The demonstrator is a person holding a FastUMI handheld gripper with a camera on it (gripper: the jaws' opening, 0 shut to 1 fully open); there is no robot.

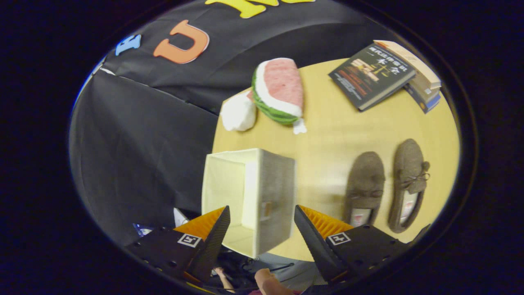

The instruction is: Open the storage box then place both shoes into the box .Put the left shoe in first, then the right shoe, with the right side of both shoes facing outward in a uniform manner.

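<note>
A cream fabric storage box [250, 196] stands on the round wooden table [335, 135], its top open and its inside bare. My gripper [262, 227] hangs open above it, the box's near corner showing between the two fingers, nothing held. Two brown slippers lie side by side to the right of the box, toes pointing away from me: one [363, 186] nearer the box, the other [409, 182] with a bow lace beyond it. Both are apart from the fingers.
A watermelon-slice plush [280, 90] and a white plush [238, 114] lie beyond the box. A stack of books [385, 73] sits at the table's far right. A person's hand [268, 282] shows below the fingers, off the table's near edge.
</note>
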